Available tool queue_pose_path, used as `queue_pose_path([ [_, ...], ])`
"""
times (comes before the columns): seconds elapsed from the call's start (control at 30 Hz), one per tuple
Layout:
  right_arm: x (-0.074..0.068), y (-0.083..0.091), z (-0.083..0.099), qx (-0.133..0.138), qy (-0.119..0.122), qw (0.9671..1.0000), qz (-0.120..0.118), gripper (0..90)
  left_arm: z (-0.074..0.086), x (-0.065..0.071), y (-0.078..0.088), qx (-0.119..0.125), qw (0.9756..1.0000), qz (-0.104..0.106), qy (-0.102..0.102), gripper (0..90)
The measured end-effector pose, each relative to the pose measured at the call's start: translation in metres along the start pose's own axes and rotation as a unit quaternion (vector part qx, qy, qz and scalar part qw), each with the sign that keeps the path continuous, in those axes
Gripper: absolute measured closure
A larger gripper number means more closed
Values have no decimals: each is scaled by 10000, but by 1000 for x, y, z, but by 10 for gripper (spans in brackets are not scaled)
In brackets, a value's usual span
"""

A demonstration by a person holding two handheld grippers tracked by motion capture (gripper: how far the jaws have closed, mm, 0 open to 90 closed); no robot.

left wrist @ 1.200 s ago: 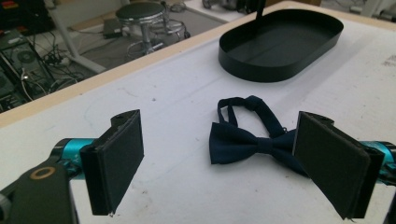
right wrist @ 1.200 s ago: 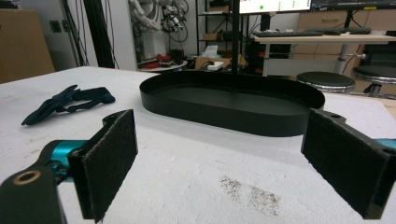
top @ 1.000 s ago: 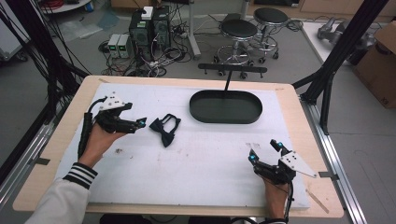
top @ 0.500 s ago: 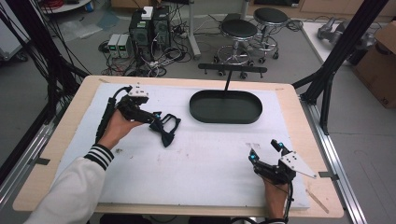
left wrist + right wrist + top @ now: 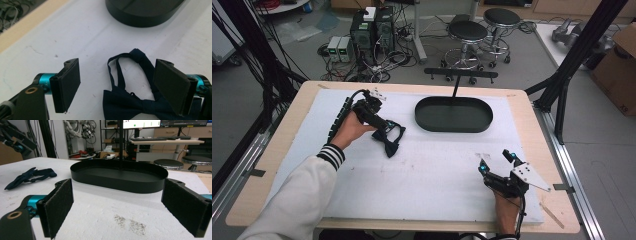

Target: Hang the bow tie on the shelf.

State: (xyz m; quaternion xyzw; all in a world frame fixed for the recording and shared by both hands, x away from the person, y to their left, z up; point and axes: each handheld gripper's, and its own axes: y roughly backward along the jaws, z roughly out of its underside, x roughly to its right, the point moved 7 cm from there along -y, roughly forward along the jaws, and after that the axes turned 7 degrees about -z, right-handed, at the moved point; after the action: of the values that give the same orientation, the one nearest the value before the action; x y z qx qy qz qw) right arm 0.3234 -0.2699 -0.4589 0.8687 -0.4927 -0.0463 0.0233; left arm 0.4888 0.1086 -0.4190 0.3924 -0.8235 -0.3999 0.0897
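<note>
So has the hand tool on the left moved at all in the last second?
Yes. The left gripper slid right toward the black tray, reaching the bow tie.

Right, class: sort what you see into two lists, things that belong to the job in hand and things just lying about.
In the job:
bow tie
left gripper, open around it
tray

Lying about:
stools
computer boxes
cardboard box
</note>
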Motion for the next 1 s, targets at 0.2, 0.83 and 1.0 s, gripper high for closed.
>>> queue_pose_path([
  [0.2,1,0,0,12,-9,10000,14,98,2,2,-16,-436,9988,162,122,248],
  [0.83,1,1,0,44,-30,10000,31,98,15,11,-43,-1228,9918,274,208,318],
  [1.0,2,1,-1,77,-32,10000,46,98,17,12,-46,-1322,9906,294,200,366],
])
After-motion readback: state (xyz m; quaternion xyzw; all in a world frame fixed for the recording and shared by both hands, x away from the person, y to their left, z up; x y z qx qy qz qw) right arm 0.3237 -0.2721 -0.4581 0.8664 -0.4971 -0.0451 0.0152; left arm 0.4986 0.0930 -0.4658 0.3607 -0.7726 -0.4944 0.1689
